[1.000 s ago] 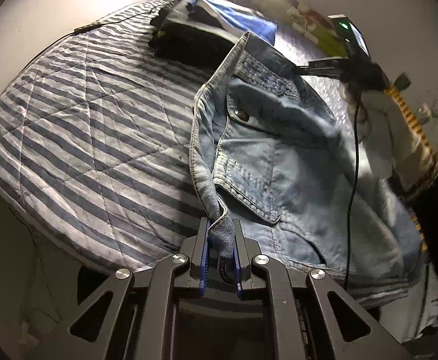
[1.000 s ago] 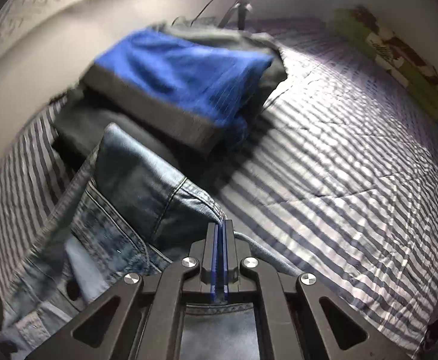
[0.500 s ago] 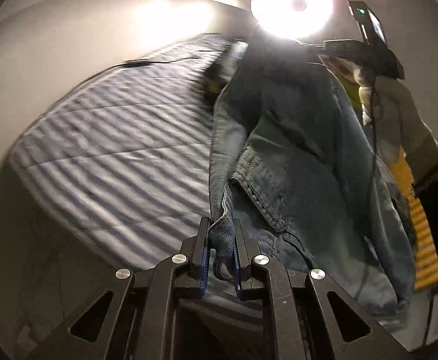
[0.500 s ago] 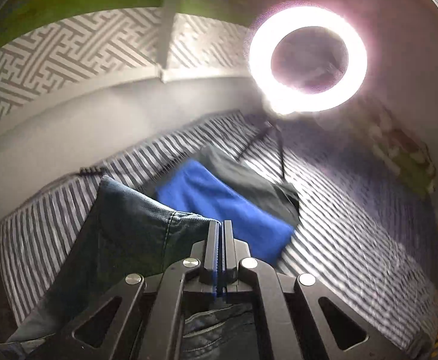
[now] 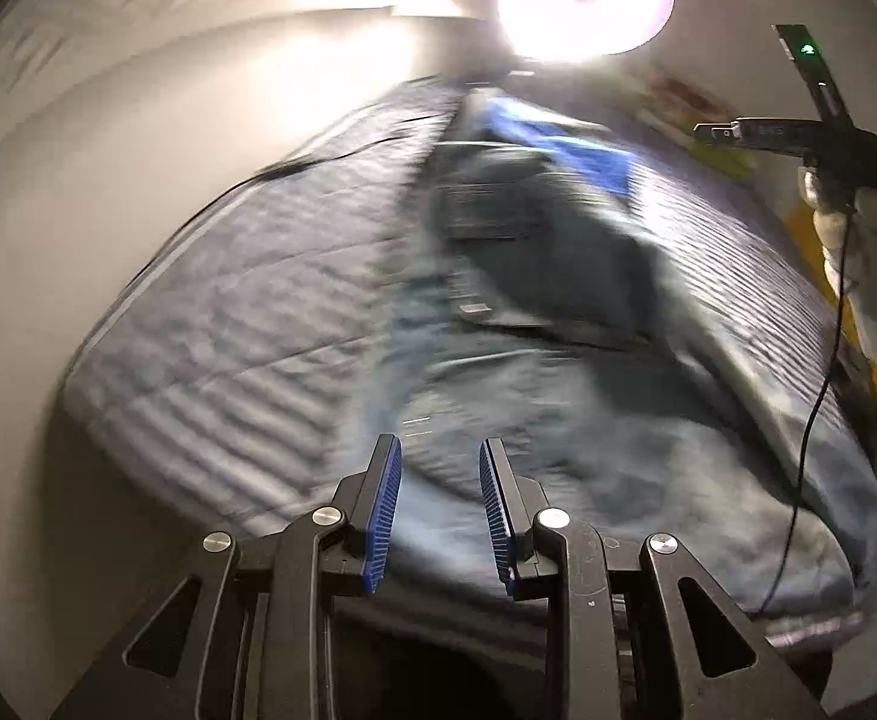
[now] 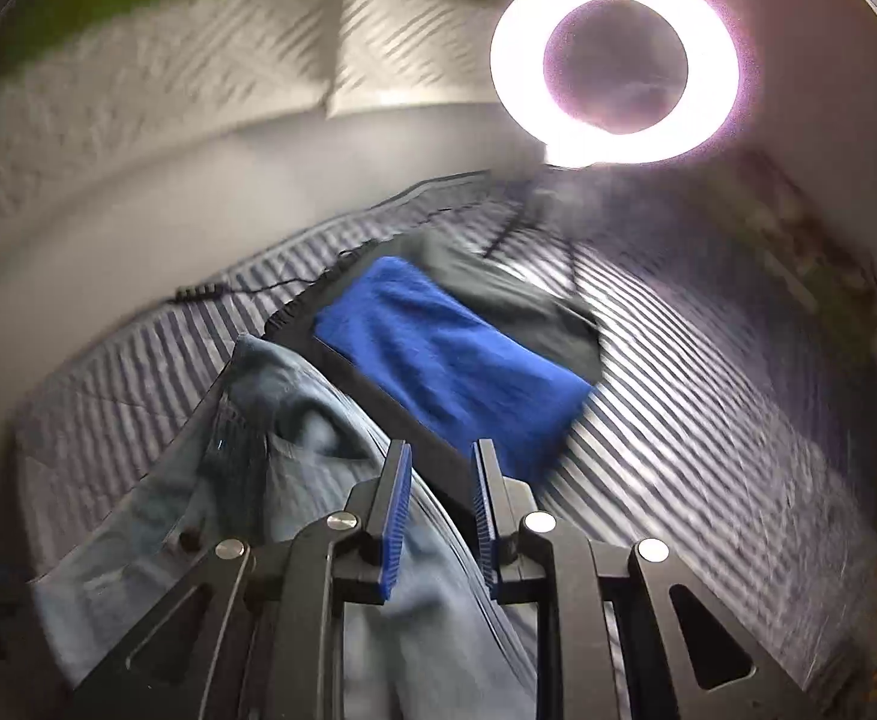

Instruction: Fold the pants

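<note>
The light blue jeans (image 5: 558,420) lie blurred on the striped quilt, spread from the middle to the lower right of the left wrist view. My left gripper (image 5: 439,444) hangs above them, its jaws opening with nothing pinched between the blue pads (image 5: 384,504). In the right wrist view the jeans (image 6: 270,420) sag down the left side. My right gripper (image 6: 442,447) is opening too; the denim's edge shows through the gap below, and the pads do not press on it.
A folded blue garment (image 6: 450,360) rests on a dark one (image 6: 528,300) at the far side of the striped bed (image 6: 708,390). A ring light (image 6: 615,57) glares beyond it. A black cable (image 5: 816,396) hangs from a sleeved hand (image 5: 876,276) at the right.
Both grippers let go of the jeans' waistband and now stand open. The jeans dropped from hanging onto the bed. Both views have tilted upward and the hands have risen.
</note>
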The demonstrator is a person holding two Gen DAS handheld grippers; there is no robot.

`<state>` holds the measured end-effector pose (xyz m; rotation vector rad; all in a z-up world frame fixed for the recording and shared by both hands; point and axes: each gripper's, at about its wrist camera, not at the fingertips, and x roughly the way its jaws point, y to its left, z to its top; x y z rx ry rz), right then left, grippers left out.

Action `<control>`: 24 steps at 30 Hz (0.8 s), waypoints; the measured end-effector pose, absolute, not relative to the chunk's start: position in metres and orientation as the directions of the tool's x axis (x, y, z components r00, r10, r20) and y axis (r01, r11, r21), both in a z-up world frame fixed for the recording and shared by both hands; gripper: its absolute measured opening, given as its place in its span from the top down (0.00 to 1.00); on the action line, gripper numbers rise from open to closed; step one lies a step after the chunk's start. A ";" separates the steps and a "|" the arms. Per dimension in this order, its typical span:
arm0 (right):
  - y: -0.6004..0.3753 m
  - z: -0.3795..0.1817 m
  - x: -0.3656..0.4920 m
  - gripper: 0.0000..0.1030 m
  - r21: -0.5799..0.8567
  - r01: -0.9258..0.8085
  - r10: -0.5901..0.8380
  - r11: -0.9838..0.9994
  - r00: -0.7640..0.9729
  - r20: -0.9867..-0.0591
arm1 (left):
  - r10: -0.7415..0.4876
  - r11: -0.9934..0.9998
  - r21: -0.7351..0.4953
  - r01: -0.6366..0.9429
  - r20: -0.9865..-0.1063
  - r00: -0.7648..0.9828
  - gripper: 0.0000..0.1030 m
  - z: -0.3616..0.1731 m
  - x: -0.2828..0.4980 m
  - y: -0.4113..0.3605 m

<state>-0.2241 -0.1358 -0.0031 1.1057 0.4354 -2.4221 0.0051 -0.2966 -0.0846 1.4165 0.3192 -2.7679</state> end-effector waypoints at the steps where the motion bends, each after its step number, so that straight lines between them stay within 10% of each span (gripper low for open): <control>1: -0.117 0.002 -0.213 0.79 -0.093 0.510 -0.264 -0.855 -0.582 -0.769 | 0.103 -0.982 -0.176 0.066 -0.798 -0.594 0.71 -0.080 0.001 -0.283; 15: 0.307 -0.023 0.034 0.62 -0.136 -0.214 0.235 -0.967 -0.556 -0.797 | 0.324 -0.942 -0.216 -0.258 -0.793 -0.517 0.58 -0.070 -0.071 -0.104; 24: 0.447 -0.127 0.086 0.49 -0.067 -0.471 0.247 -0.879 -0.332 -0.910 | 0.383 -0.894 -0.231 -0.385 -0.839 -0.387 0.46 -0.094 -0.104 0.000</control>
